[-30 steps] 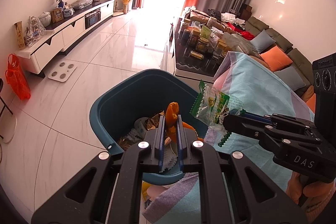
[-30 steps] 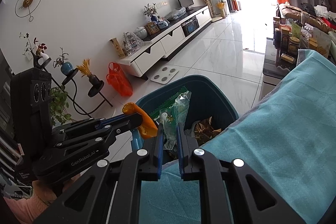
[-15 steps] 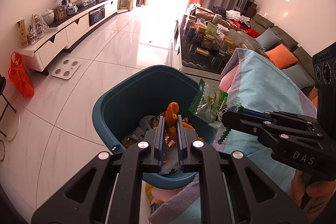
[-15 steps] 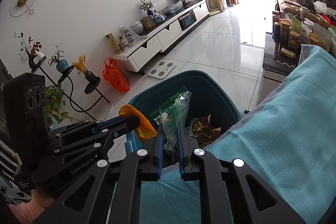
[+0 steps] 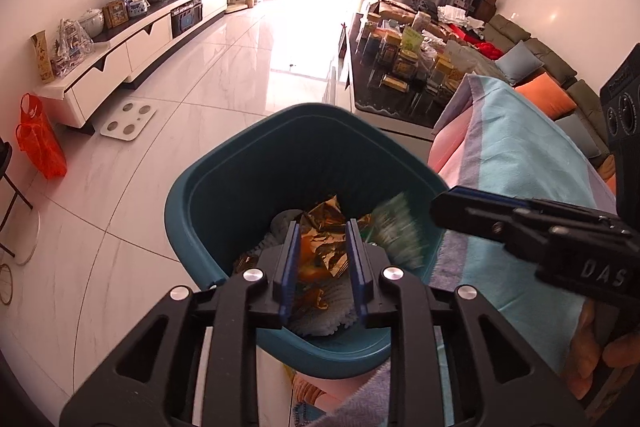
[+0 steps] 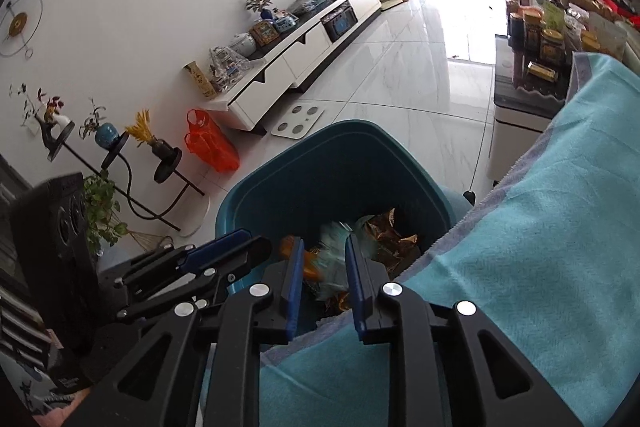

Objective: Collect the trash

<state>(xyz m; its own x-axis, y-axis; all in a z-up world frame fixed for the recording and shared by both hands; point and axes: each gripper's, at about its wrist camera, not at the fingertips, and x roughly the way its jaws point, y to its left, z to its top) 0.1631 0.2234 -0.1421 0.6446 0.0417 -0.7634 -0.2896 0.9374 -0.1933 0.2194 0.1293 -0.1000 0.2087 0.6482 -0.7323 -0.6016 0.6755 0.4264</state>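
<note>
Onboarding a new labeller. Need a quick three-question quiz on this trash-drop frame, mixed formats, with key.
1. True or false: the left claw is clamped on the orange scrap.
2. Where does the green wrapper show? A) on the floor B) over the teal bin, blurred C) on the blue cloth
3. Fill in: both claws point into the ____.

Key: 1 false, its jaws are opening with nothing pinched; 2 B; 3 bin.

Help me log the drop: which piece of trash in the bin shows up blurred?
The green snack wrapper at the teal bin's right side; the crumpled gold foil and white paper liner beside it are sharp.
</note>
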